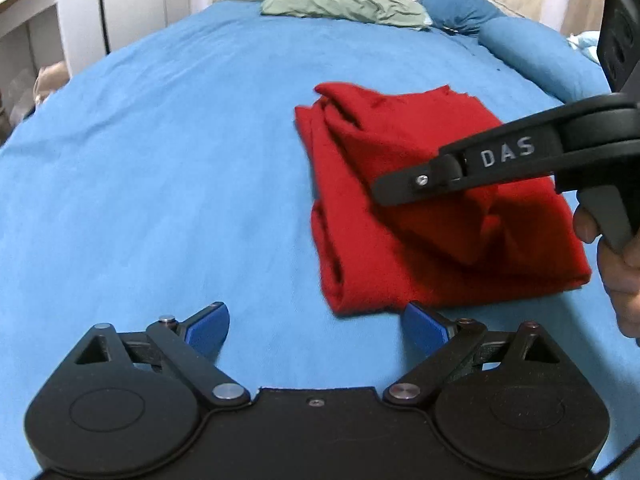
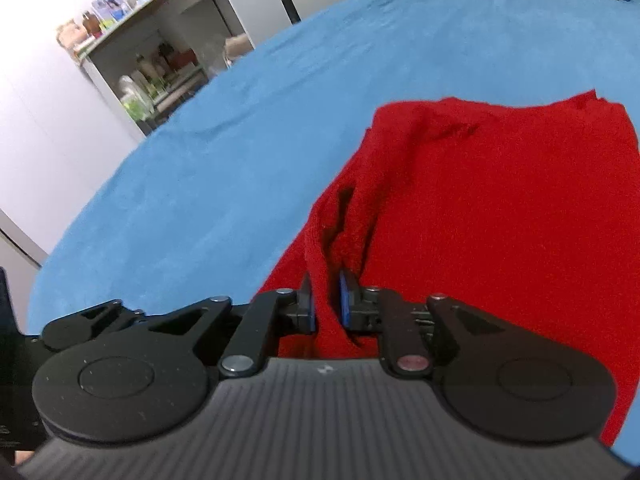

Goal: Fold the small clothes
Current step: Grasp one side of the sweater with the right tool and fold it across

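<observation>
My left claw (image 1: 316, 326) stands wide, its blue pads (image 1: 210, 326) spread apart with nothing between them, hovering low over the blue bedspread (image 1: 160, 180). Just ahead of it and to the right lies the red knitted garment (image 1: 420, 216), partly folded into a rough rectangle with bunched layers along its left edge, resting flat on the bed.

From the left wrist view I see the right claw's black body, marked with the letters DAS, reaching in over the garment from the right, with a bare hand (image 1: 616, 264) on its grip.

My right claw (image 2: 327, 304) is pinched narrow on a raised ridge of the red knitted garment (image 2: 500, 208), the fabric standing up between the two blue pads (image 2: 344, 300).

At the far end of the bed lie a crumpled green cloth (image 1: 344, 8) and a blue pillow (image 1: 460, 4). A white shelf unit (image 2: 160, 60) crowded with bottles stands beside the bed.
</observation>
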Demonstrator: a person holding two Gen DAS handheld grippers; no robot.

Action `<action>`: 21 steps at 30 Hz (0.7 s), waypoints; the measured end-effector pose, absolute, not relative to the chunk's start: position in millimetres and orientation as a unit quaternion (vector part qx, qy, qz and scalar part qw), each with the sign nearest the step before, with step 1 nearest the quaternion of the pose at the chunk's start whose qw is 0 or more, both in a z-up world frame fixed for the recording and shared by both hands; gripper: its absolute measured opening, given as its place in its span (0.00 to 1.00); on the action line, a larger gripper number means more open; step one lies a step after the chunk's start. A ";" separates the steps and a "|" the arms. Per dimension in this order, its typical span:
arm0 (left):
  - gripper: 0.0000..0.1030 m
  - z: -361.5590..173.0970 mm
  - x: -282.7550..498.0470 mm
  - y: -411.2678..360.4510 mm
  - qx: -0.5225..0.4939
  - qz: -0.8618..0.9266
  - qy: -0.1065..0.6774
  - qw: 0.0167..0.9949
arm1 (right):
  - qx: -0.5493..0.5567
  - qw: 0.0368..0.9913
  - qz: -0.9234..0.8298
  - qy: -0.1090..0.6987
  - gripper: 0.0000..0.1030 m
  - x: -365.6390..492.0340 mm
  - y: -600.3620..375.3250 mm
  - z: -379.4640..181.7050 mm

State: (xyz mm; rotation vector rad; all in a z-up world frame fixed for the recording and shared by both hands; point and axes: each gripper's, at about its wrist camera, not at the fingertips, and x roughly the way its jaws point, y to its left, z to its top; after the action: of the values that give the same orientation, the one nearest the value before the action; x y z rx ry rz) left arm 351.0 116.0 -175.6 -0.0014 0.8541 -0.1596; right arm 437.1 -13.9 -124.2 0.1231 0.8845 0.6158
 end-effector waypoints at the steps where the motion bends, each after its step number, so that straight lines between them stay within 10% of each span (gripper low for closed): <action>1: 0.94 -172.2 350.8 115.1 -0.008 -0.083 0.407 0.910 | 0.063 0.855 0.297 0.421 0.57 436.6 -18.3 -120.4; 2: 0.94 -168.5 349.9 113.1 -0.019 -0.089 0.401 0.912 | 0.069 0.856 0.301 0.415 0.72 433.8 -24.1 -112.5; 9: 0.94 -152.7 338.3 99.3 -0.032 -0.118 0.366 0.923 | 0.073 0.926 0.216 0.301 0.85 366.4 -101.0 -61.9; 21: 0.94 -153.1 347.4 102.6 -0.070 -0.109 0.358 0.925 | 0.031 0.944 0.073 0.321 0.84 291.3 -100.6 -158.9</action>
State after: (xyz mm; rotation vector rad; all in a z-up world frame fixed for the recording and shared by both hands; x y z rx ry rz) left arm 347.4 102.6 -153.1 -0.1438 0.7338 -0.2230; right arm 291.3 -100.6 -158.9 0.0625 0.6549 0.1486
